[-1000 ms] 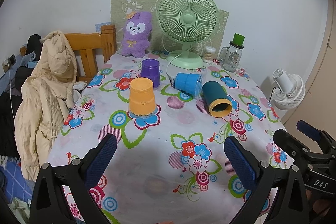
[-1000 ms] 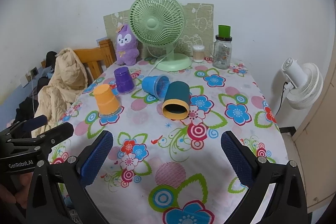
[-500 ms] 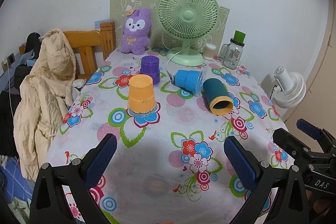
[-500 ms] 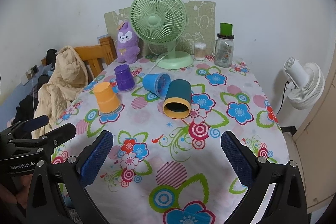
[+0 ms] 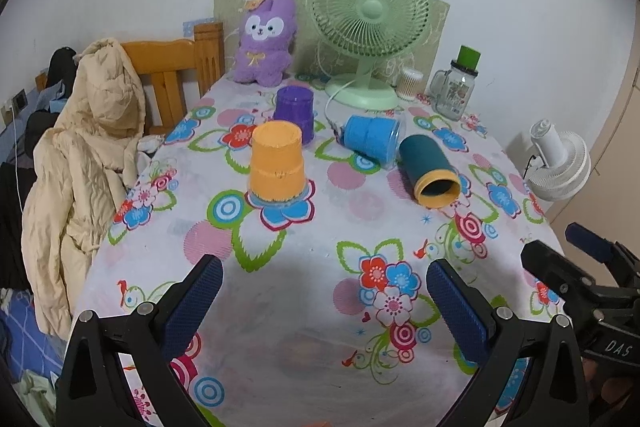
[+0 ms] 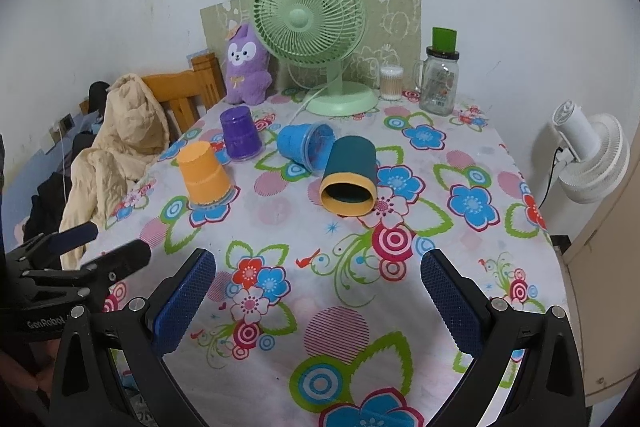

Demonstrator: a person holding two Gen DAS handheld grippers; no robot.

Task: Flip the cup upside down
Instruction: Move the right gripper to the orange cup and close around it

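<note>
Teal with a yellow rim, the teal cup [image 6: 349, 179] lies on its side mid-counter, mouth towards us, touching the tipped blue cup [image 6: 305, 147]. Our right tongs [image 6: 316, 291] and left tongs [image 5: 322, 297] hang spread wide and empty, well short. We should close on the teal wall, lift clear, then turn it mouth-down.

Left tongs [image 5: 324, 297] spread wide, right tongs [image 6: 318, 291] spread wide, both empty
</note>
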